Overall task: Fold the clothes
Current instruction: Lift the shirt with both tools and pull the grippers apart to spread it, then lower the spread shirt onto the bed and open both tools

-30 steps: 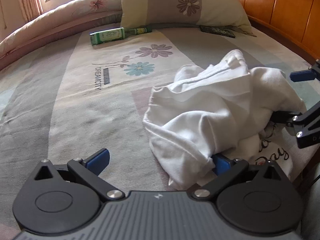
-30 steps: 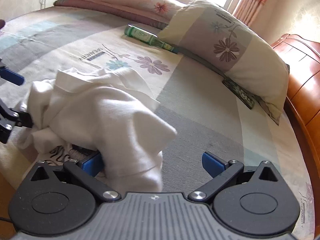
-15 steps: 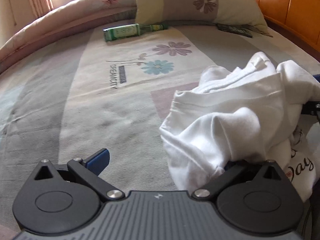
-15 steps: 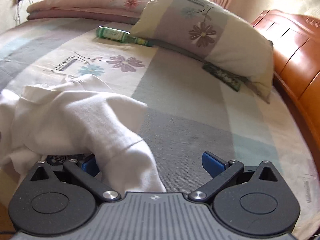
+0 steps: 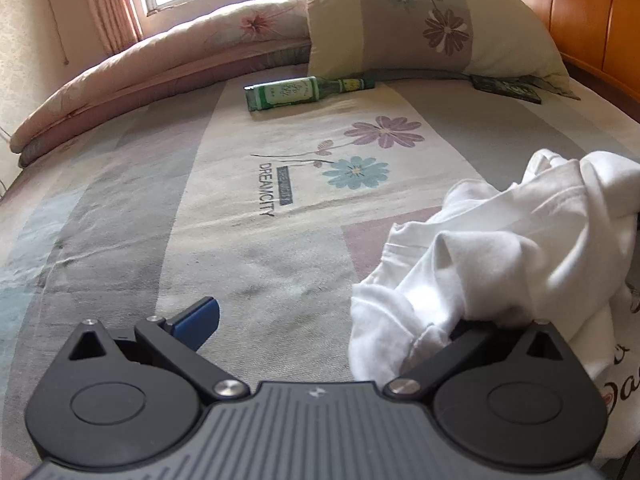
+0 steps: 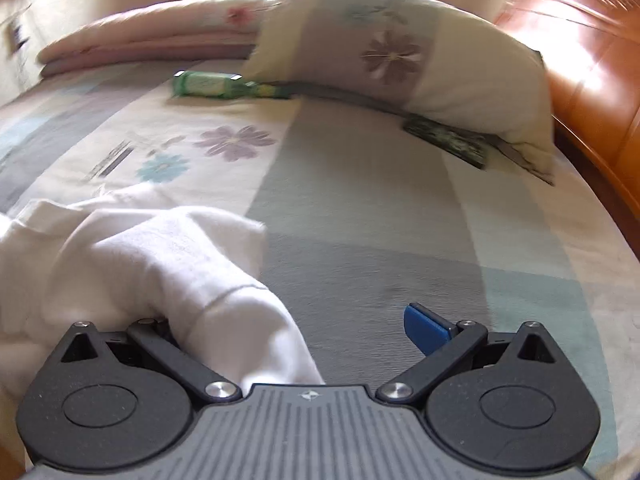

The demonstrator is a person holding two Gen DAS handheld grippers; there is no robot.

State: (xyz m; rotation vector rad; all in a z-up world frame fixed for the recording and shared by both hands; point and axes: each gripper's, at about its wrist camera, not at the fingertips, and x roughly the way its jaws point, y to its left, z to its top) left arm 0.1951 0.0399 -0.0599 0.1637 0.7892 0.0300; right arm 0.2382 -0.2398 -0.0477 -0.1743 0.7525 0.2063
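Note:
A crumpled white T-shirt (image 5: 500,256) with dark script print lies bunched on the patterned bedspread (image 5: 240,220), at the right of the left wrist view. My left gripper (image 5: 332,320) is open; its left blue pad shows and cloth drapes over its right finger. In the right wrist view the same shirt (image 6: 140,252) lies at the left. My right gripper (image 6: 296,324) is open; its right blue pad shows and cloth covers its left finger.
A green glass bottle (image 5: 304,92) lies on the bed near a flowered pillow (image 5: 432,28). A dark flat packet (image 5: 508,88) sits under the pillow's edge. A folded pink quilt (image 5: 160,68) runs along the far side. A wooden headboard (image 6: 592,76) stands at the right.
Both grippers have drawn back and apart, with the shirt trailing over their inner fingers. The other gripper no longer shows in either view. The right wrist view is motion-blurred.

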